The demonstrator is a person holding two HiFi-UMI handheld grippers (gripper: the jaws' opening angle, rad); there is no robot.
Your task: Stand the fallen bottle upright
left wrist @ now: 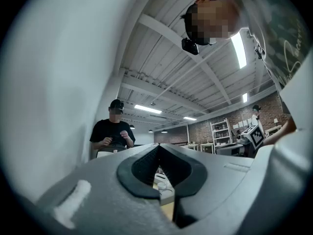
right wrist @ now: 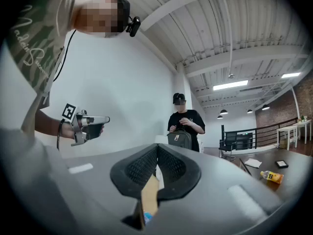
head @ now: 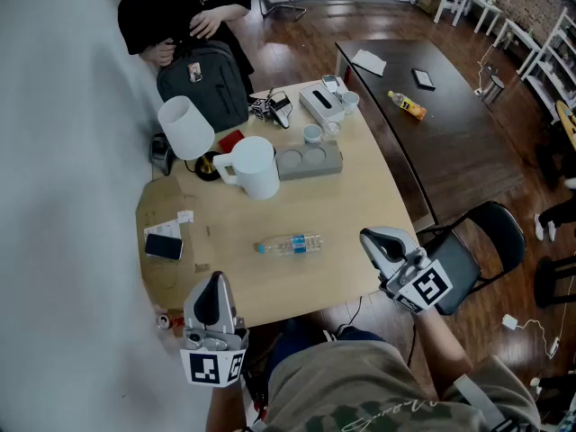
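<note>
A clear plastic bottle (head: 289, 244) with a blue cap and blue label lies on its side on the light wooden table (head: 351, 214), cap end to the left. My left gripper (head: 213, 292) hovers at the table's near edge, left of the bottle, its jaws meeting at the tips with nothing between them. My right gripper (head: 376, 242) hangs by the table's right edge, just right of the bottle, jaws shut and empty. In the right gripper view a sliver of the bottle's blue (right wrist: 146, 214) shows through the gap under the jaws (right wrist: 157, 151). The left gripper view looks over its shut jaws (left wrist: 159, 148).
On the table stand a white pitcher (head: 253, 167), a white lamp shade (head: 185, 127), a grey tray (head: 309, 161) with cups, a phone (head: 164, 246) and a grey backpack (head: 204, 81) held by a seated person (head: 176, 12). A dark table (head: 432, 115) and a black chair (head: 477, 241) are to the right.
</note>
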